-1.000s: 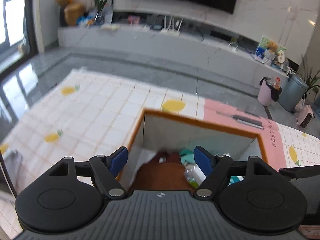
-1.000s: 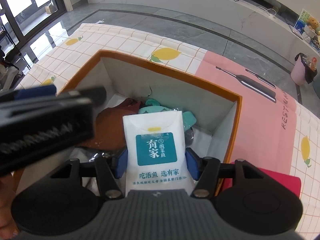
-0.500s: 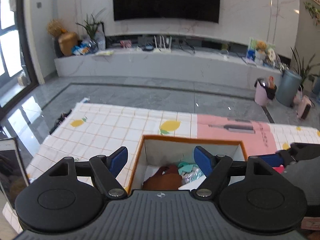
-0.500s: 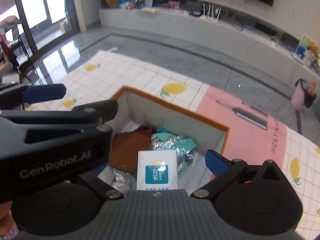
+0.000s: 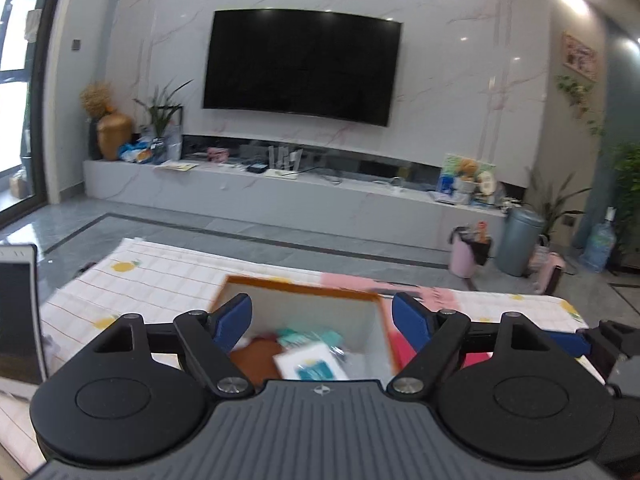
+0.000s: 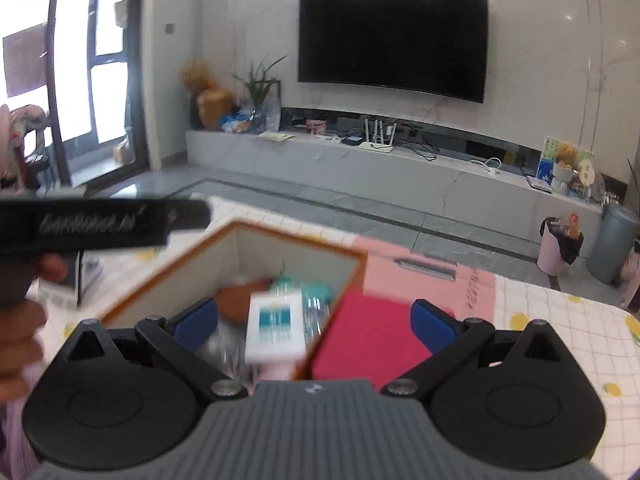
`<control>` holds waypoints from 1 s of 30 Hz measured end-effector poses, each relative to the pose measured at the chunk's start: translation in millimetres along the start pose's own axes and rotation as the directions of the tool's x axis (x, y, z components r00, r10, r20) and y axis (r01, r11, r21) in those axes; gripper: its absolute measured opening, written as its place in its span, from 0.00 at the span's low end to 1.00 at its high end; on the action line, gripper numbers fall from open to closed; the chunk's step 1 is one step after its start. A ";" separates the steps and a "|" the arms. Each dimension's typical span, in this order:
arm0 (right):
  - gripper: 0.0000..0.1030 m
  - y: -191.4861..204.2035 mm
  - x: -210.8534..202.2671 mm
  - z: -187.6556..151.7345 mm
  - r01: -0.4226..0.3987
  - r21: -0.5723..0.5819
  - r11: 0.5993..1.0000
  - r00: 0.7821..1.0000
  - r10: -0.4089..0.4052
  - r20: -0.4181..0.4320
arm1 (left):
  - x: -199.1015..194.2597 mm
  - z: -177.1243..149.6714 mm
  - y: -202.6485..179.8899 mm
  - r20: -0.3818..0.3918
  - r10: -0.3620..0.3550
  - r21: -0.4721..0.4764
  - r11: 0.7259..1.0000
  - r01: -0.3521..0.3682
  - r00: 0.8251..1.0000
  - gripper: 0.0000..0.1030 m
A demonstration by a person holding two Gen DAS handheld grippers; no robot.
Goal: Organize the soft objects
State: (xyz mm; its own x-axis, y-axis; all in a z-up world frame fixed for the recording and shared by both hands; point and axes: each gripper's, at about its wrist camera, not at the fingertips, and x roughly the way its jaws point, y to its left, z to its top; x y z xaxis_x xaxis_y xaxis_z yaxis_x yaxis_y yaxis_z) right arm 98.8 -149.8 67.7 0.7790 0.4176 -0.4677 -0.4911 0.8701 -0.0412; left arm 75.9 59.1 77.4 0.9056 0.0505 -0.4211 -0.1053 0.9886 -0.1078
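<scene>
An orange-rimmed white storage box (image 5: 296,284) (image 6: 304,248) sits on the checked lemon-print cloth. Inside it lie a white tissue pack with a teal label (image 5: 310,366) (image 6: 275,328), a brown soft item (image 5: 256,360) (image 6: 236,300) and teal items (image 5: 308,336). My left gripper (image 5: 322,322) is open and empty, raised above the box's near side. My right gripper (image 6: 314,322) is open and empty, above the box's right near corner. A pink-red item (image 6: 368,336) lies just right of the box, between the right fingers.
A pink placemat (image 6: 432,276) lies on the cloth beyond the box. The left gripper's body (image 6: 100,222) crosses the right wrist view at left. A phone-like screen (image 5: 18,312) stands at far left. A TV wall, low bench and bins are beyond the table.
The right gripper opened and let the tissue pack drop into the box. Both grippers rose and tilted up, away from the box.
</scene>
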 end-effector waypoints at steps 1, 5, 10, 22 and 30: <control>0.97 -3.6 -9.4 -11.3 0.024 0.009 1.000 1.000 -0.024 0.005 | -4.4 -7.6 -5.0 0.009 -0.016 0.002 1.000 0.016 1.000 0.91; 0.97 -16.2 -40.8 -48.0 0.079 0.052 0.996 0.996 -0.080 0.025 | -20.4 -36.9 -23.8 0.061 -0.021 0.013 1.000 0.020 0.998 0.92; 0.97 -19.5 -59.1 -77.9 0.134 0.051 0.990 0.990 -0.136 0.033 | -25.9 -66.7 -47.4 0.064 -0.026 0.100 0.995 0.020 0.998 0.92; 0.97 -18.2 -61.7 -95.7 0.163 0.039 0.986 0.981 -0.166 0.104 | -36.6 -100.7 -73.9 0.124 -0.070 0.180 0.982 0.047 0.990 0.92; 0.97 -17.4 -64.0 -99.8 0.187 0.013 0.982 0.977 -0.187 0.105 | -37.2 -108.7 -77.7 0.141 -0.067 0.194 0.980 0.039 0.988 0.92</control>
State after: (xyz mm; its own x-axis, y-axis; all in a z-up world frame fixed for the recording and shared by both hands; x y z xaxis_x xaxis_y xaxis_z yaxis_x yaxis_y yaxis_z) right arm 18.6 -217.8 10.2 0.8938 0.2723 -0.3564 -0.3316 0.9362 -0.1164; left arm 5.7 -35.1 3.5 0.9595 0.0038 -0.2815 0.0114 0.9986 0.0523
